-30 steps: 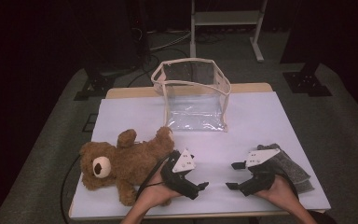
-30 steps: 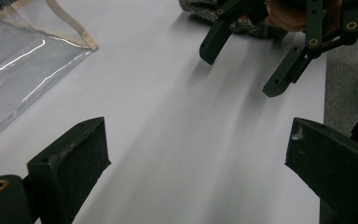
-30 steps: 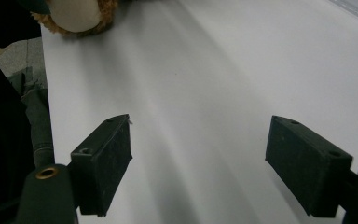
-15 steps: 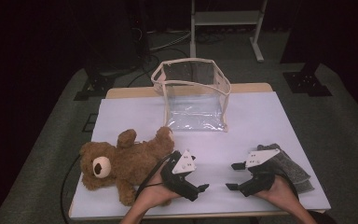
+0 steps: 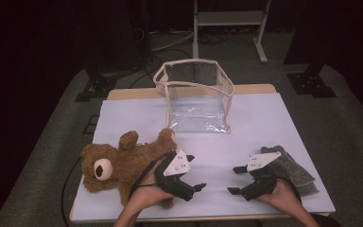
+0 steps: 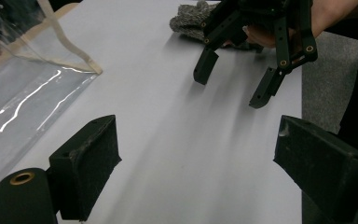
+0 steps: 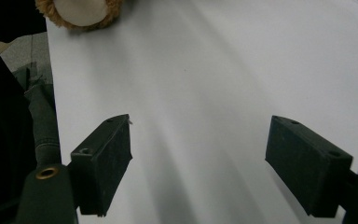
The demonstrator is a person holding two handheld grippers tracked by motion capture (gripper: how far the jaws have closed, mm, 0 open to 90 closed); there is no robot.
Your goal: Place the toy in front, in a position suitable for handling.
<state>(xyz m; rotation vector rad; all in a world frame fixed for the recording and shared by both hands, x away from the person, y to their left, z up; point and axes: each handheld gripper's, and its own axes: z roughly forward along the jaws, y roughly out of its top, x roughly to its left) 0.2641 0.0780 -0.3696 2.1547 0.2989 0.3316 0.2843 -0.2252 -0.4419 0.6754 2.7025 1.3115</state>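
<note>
A brown teddy bear (image 5: 123,163) lies on its back at the table's front left. My left gripper (image 5: 196,172) rests just right of the bear, open and holding nothing. In the left gripper view its jaws (image 6: 200,158) stand wide over bare tabletop. My right gripper (image 5: 233,179) sits at the front right, open and pointing left toward the other one. Its jaws (image 7: 200,158) frame only the white surface. A grey knit cloth (image 5: 293,170) lies under and behind the right hand. A clear bag with beige trim (image 5: 196,97) stands open at the back middle.
The white table (image 5: 264,123) has free room between the two grippers and to the right of the bag. The left gripper view shows the bag's corner (image 6: 32,88), the grey cloth (image 6: 186,21) and the right gripper (image 6: 233,79). A bit of the bear (image 7: 79,9) shows in the right gripper view.
</note>
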